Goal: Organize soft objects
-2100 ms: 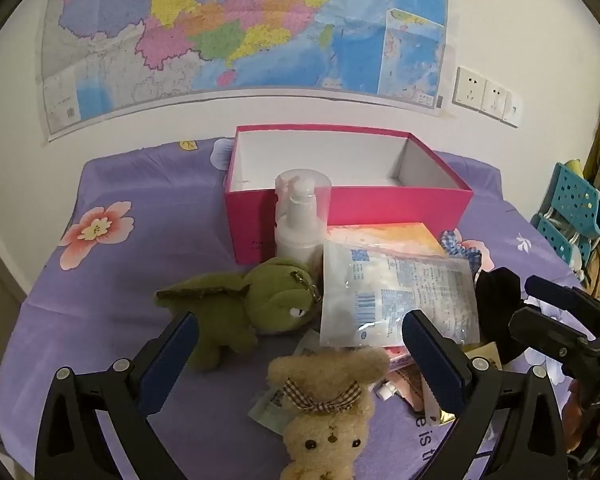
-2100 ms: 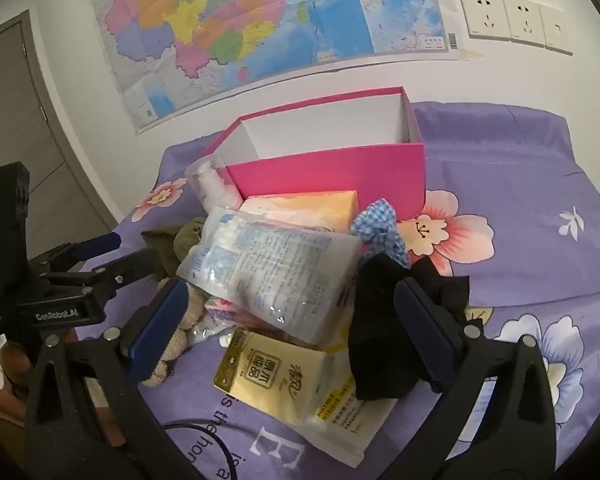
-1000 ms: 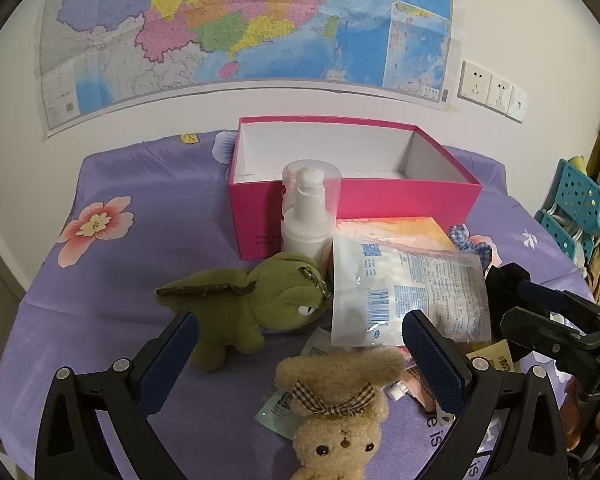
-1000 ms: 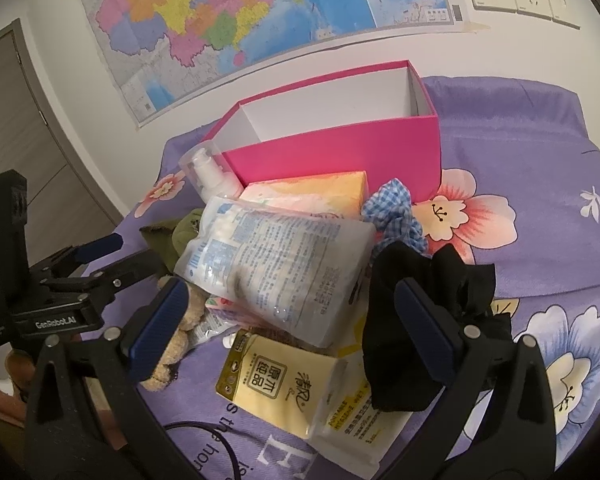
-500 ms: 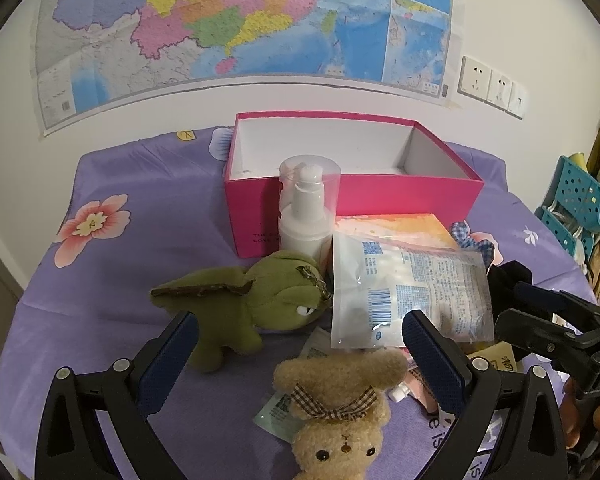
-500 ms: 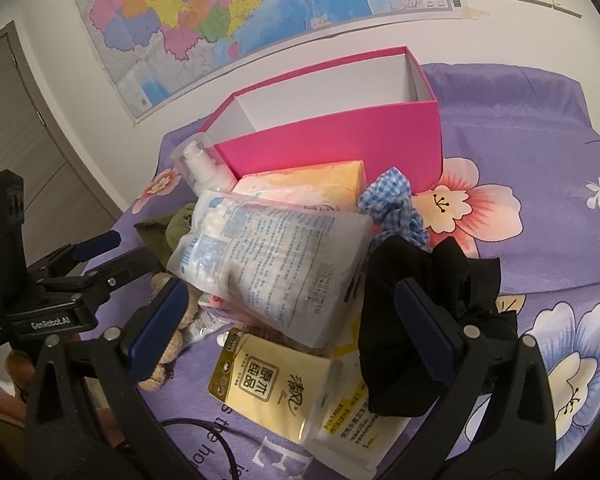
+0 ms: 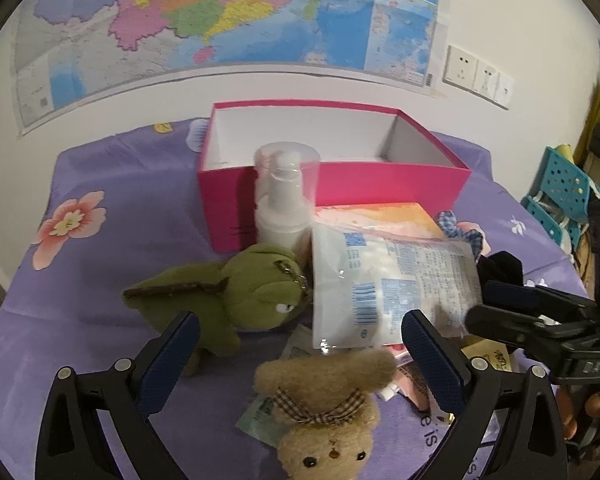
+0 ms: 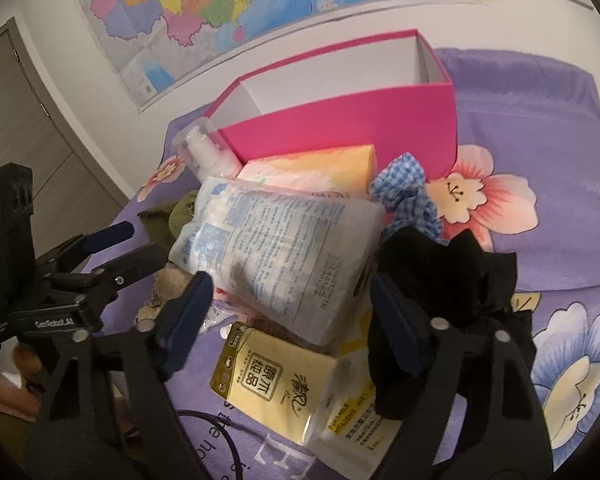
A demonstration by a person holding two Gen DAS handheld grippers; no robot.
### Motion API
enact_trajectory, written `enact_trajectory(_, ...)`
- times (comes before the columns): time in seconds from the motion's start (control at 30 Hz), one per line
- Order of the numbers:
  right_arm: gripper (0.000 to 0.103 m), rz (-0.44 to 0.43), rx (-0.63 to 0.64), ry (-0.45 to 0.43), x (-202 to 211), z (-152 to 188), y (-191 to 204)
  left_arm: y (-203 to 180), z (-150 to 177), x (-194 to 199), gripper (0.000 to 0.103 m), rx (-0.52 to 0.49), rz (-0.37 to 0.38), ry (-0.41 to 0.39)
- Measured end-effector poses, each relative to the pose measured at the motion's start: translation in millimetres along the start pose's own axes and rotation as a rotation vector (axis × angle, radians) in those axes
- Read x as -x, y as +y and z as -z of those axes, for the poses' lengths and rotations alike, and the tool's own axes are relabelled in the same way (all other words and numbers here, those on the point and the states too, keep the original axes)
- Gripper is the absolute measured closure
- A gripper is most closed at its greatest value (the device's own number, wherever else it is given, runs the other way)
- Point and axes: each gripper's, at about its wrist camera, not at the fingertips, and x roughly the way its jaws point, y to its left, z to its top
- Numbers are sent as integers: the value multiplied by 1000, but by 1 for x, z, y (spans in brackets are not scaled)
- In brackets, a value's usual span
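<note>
A pile lies on the purple flowered cloth in front of an open pink box (image 7: 331,184) (image 8: 339,128). My left gripper (image 7: 300,344) stands open over a tan teddy bear (image 7: 323,412), and a green plush (image 7: 236,300) lies just beyond its left finger. My right gripper (image 8: 292,304) is closing. The near end of a clear bag of cotton pads (image 8: 284,240) (image 7: 391,280) sits between its pads, which do not visibly press on it. A black cloth (image 8: 451,272) lies against the right finger, and a blue checked scrunchie (image 8: 407,196) lies behind it.
A white pump bottle (image 7: 284,204) stands against the box front beside an orange tissue pack (image 8: 311,168). A yellow tissue pack (image 8: 276,376) and a wipes pack (image 8: 351,420) lie under the right gripper. A map hangs on the wall. Blue plastic baskets (image 7: 559,196) stand at the far right.
The right gripper's fingers have drawn closer together around the near end of the cotton pad bag. The left gripper and the plush toys have hardly shifted.
</note>
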Motion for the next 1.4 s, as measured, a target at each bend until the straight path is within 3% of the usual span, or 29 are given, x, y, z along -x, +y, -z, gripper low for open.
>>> enact_trajectory(0.23, 24, -26, -21, 16, -9, -5, -5, -4, -2, -16, 9, -20, 77, 61)
enact_trajectory(0.37, 53, -20, -21, 28, -13, -5, -8, -6, -3, -23, 23, -24, 144, 95)
enact_trajectory(0.5, 63, -24, -31, 14, -10, -4, -12, -9, -3, -28, 41, -25, 184, 116)
enact_trajectory(0.57, 68, -26, -32, 6, -8, -4, -14, -11, -3, -28, 43, -23, 189, 114)
enact_trajectory(0.7, 71, -28, -32, -14, -2, -3, -15, -10, -5, -22, 50, -18, 193, 98)
enact_trajectory(1.03, 73, -44, 25, -72, 31, -19, -1, -17, -28, 16, 50, -74, 207, -3)
enact_trajectory(1.4, 73, -31, 121, -187, 62, -92, 15, -15, -99, 36, 50, -126, 199, -127)
